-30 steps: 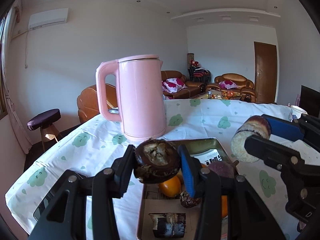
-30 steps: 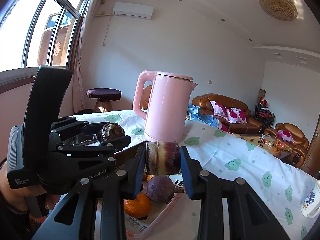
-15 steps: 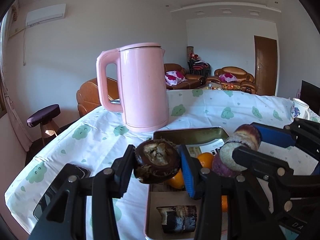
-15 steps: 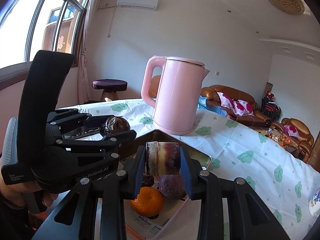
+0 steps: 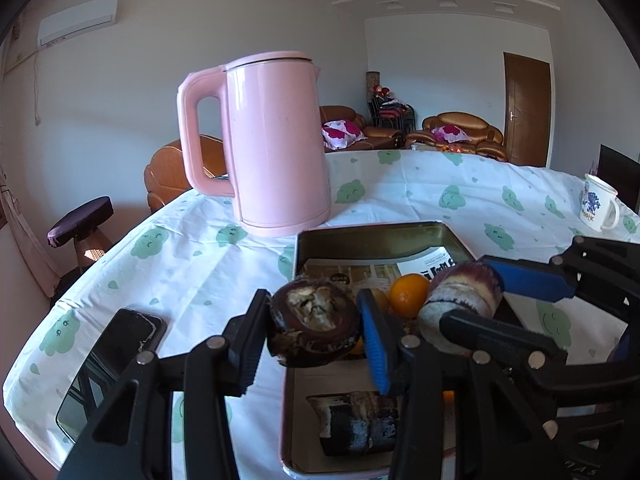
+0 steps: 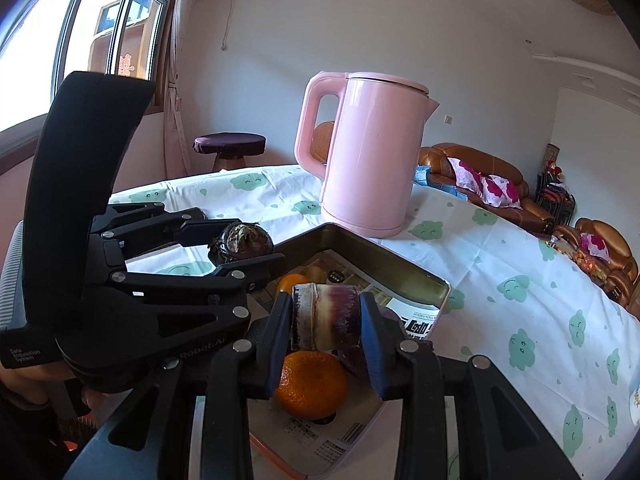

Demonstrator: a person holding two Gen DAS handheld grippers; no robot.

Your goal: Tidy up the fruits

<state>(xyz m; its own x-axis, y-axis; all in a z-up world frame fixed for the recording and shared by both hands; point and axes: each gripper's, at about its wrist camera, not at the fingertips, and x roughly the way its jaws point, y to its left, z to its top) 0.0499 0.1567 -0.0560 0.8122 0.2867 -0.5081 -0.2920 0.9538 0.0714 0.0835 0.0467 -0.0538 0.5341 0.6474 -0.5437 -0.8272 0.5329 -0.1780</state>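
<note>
My left gripper is shut on a dark brown round fruit and holds it over the near left part of a metal tray. It also shows in the right wrist view. My right gripper is shut on a purple and white sugarcane piece, seen too in the left wrist view. The tray holds oranges, a purple fruit and another sugarcane piece.
A pink kettle stands on the cloth just behind the tray. A black phone lies at the table's left edge. A white mug stands at the far right. A stool and sofas are beyond the table.
Both grippers have come lower and closer to the tray, each still holding its piece. The right gripper's sugarcane piece now sits close beside the left gripper.
</note>
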